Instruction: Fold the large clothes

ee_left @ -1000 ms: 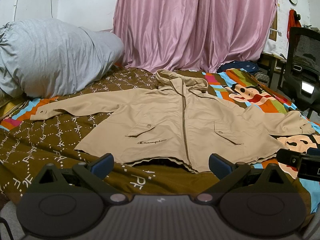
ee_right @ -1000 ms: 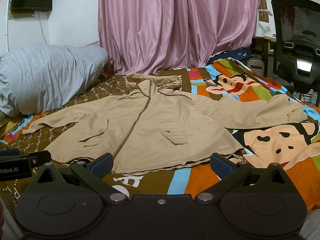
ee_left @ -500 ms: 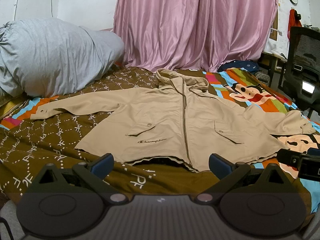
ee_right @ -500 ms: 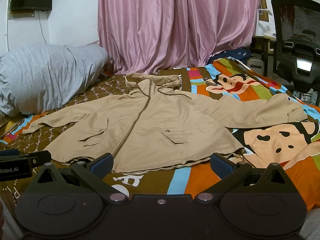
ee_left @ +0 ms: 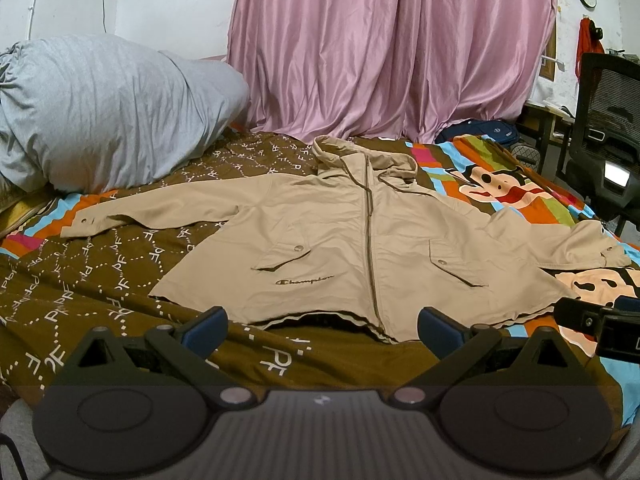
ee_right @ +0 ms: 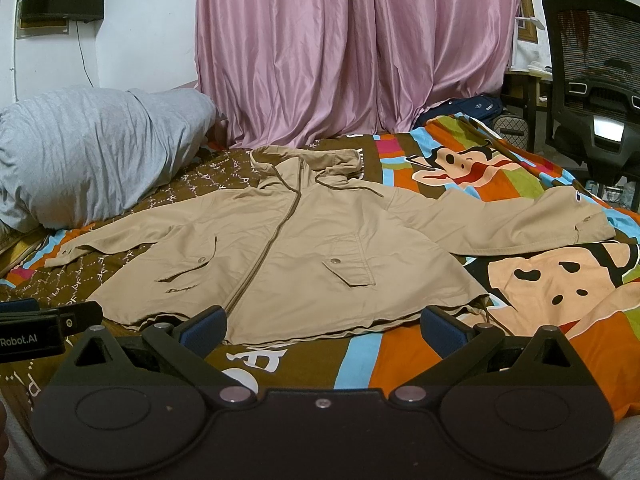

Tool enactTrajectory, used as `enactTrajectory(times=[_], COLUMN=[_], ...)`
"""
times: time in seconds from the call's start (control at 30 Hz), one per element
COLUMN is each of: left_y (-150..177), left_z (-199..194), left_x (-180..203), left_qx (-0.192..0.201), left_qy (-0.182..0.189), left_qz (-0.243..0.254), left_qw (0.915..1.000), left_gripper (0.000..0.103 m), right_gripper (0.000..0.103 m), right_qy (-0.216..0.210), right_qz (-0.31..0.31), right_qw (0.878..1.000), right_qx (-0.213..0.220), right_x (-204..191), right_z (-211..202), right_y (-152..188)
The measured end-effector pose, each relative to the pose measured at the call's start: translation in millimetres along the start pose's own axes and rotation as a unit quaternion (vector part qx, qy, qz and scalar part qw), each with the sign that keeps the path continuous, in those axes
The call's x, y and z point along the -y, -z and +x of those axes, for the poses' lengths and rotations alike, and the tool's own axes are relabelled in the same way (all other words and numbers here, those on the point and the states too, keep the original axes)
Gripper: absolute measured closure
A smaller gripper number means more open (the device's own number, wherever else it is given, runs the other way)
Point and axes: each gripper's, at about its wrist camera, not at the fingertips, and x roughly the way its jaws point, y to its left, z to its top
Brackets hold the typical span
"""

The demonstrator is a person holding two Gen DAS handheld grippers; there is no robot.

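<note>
A tan hooded jacket (ee_left: 352, 240) lies flat and zipped on the bed, front up, hood towards the curtain, both sleeves spread out sideways. It also shows in the right wrist view (ee_right: 304, 248). My left gripper (ee_left: 322, 326) is open and empty, just short of the jacket's bottom hem. My right gripper (ee_right: 322, 326) is open and empty, also just short of the hem, further right. The right gripper's tip (ee_left: 600, 320) shows at the right edge of the left wrist view.
The bed has a brown and cartoon-print cover (ee_right: 560, 280). A big grey pillow (ee_left: 100, 108) lies at the far left. Pink curtains (ee_left: 380, 48) hang behind. A black office chair (ee_right: 596, 80) and a desk stand to the right.
Both views have crept very slightly nearer the jacket's hem. Both grippers stay open and empty.
</note>
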Motion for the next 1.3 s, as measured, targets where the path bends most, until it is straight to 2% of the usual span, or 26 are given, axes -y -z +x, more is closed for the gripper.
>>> enactTrajectory(times=[0.43, 0.77, 0.83, 0.9, 1.03, 1.1, 1.3], left_y=[3, 18, 13, 9, -3, -13, -39], left_z=[4, 15, 18, 22, 38, 45, 62], left_x=[1, -2, -1, 4, 8, 6, 12], left_qx=[-0.002, -0.01, -0.019, -0.036, -0.069, -0.077, -0.073], left_qy=[0.0, -0.002, -0.015, -0.046, -0.108, -0.116, -0.11], left_qz=[-0.001, 0.001, 0.006, 0.025, 0.059, 0.054, 0.056], left_qw=[1.0, 1.0, 0.9997, 0.998, 0.99, 0.9888, 0.9897], left_gripper=[0.001, 0.001, 0.001, 0.001, 0.001, 0.0, 0.0], right_gripper=[0.001, 0.0, 0.0, 0.0, 0.001, 0.0, 0.0], right_qy=[0.0, 0.001, 0.003, 0.009, 0.034, 0.048, 0.062], right_qz=[0.0, 0.0, -0.001, -0.002, -0.024, -0.034, -0.028], right_qw=[1.0, 1.0, 1.0, 0.999, 0.995, 0.993, 0.993], right_qx=[-0.001, -0.004, -0.012, -0.03, -0.086, -0.102, -0.098], right_x=[-1, -2, -1, 0, -3, -2, 10], right_z=[0, -4, 0, 14, 32, 42, 57], right_y=[0, -7, 1, 3, 5, 1, -22])
